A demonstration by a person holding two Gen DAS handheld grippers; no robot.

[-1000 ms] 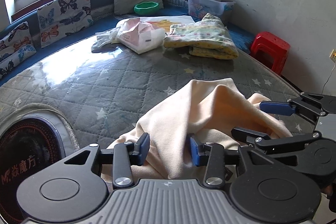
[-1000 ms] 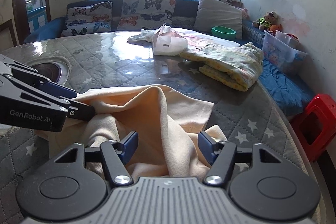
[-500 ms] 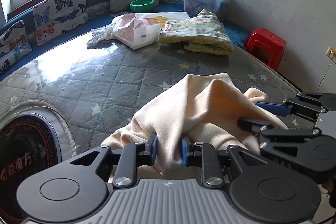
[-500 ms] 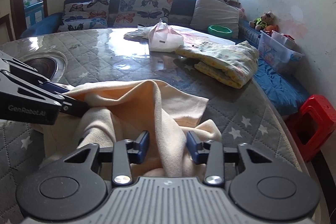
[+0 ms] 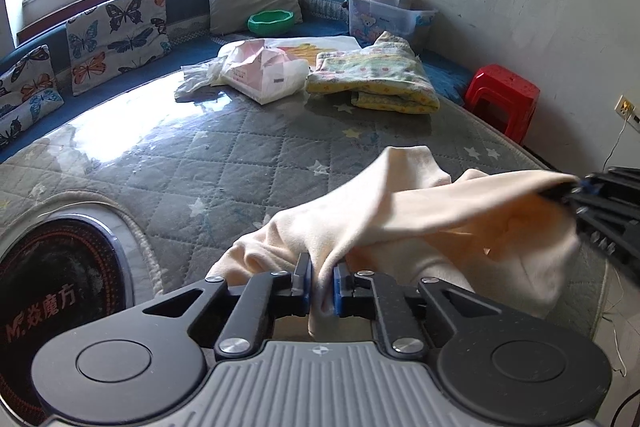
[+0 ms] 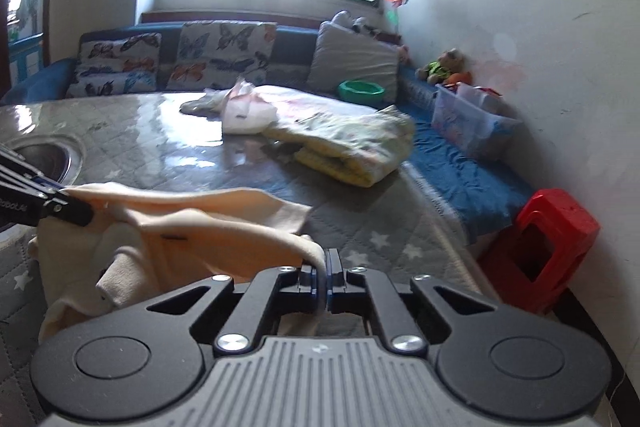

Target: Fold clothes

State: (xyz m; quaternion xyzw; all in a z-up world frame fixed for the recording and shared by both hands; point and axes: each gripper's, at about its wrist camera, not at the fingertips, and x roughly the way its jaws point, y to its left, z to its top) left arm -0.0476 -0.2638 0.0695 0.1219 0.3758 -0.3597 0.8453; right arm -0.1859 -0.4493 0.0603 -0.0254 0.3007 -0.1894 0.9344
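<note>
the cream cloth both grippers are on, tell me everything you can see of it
The cream cloth is a plain, pale peach-cream garment of soft, slightly fuzzy fabric, unfolded and bunched in loose ridges. It lies at the near edge of the grey quilted star-print table cover, partly lifted off it. The left gripper has just closed its jaws on a fold near the middle; the right gripper has just closed on an edge, so a band of cloth stretches between them. Nothing else touches it.

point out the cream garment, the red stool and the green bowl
cream garment (image 5: pixel 420 211): left wrist view, middle of the lifted fold
red stool (image 6: pixel 556 223): right wrist view, its top
green bowl (image 5: pixel 271 22): left wrist view, its front rim
</note>
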